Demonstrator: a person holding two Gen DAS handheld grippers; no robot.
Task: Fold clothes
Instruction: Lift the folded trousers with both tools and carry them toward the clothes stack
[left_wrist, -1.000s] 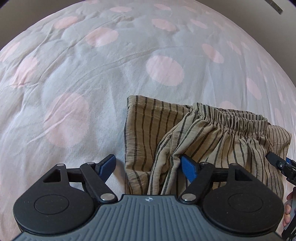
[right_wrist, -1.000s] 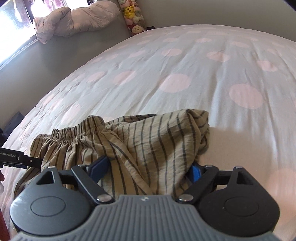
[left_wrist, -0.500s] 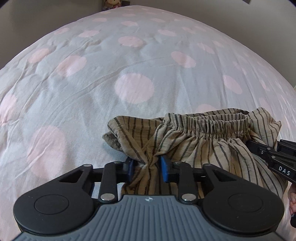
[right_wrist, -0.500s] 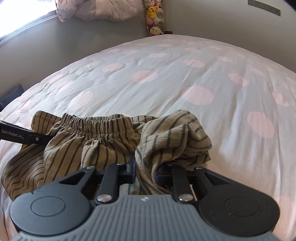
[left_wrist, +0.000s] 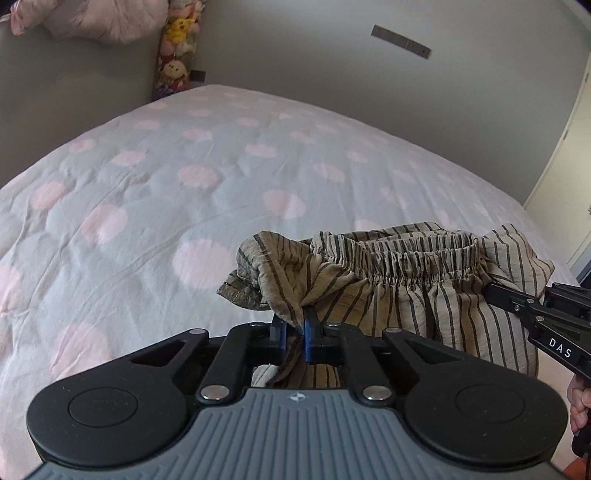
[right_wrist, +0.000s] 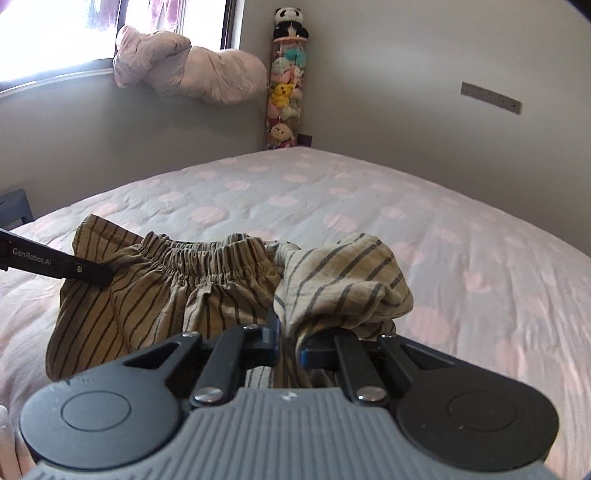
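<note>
Both the left gripper and right gripper are pinched tight on the striped shorts, bunched above the dotted bedspread. This looks like the lifting step; next, carry the held edges toward twelve o'clock, level.

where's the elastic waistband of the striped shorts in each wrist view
Left wrist view: the waistband runs across the right of centre, above and right of the left gripper, which is shut on the striped shorts.
Right wrist view: the waistband runs left of centre, up-left of the right gripper, also shut on the shorts.
Shared landmark: the tall column of plush toys in the room corner.
</note>
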